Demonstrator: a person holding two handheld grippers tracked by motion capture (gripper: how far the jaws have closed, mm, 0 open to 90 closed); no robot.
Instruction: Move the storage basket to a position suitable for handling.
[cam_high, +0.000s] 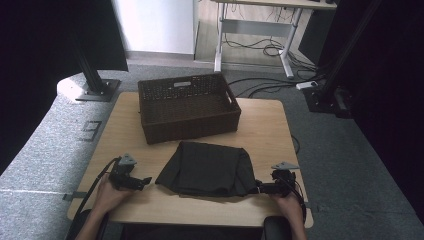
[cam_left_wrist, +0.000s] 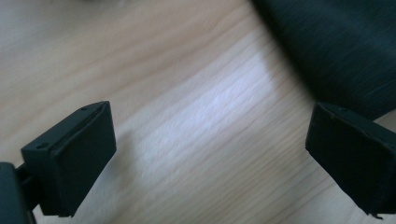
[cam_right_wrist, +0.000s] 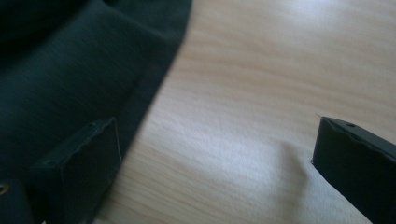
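A dark folded cloth (cam_high: 206, 168) lies on the wooden table (cam_high: 265, 130), just in front of a dark woven basket (cam_high: 187, 106). My left gripper (cam_high: 144, 181) rests on the table to the left of the cloth, jaws wide open over bare wood; the cloth (cam_left_wrist: 336, 46) shows at the upper right of the left gripper view. My right gripper (cam_high: 260, 189) sits at the cloth's front right corner, open, with one jaw over the cloth's edge (cam_right_wrist: 79, 84) and the other over bare wood.
The basket is empty and stands at the table's far middle. Black stands (cam_high: 95, 80) and cables (cam_high: 270, 50) are on the floor beyond the table. A desk frame (cam_high: 255, 30) stands behind.
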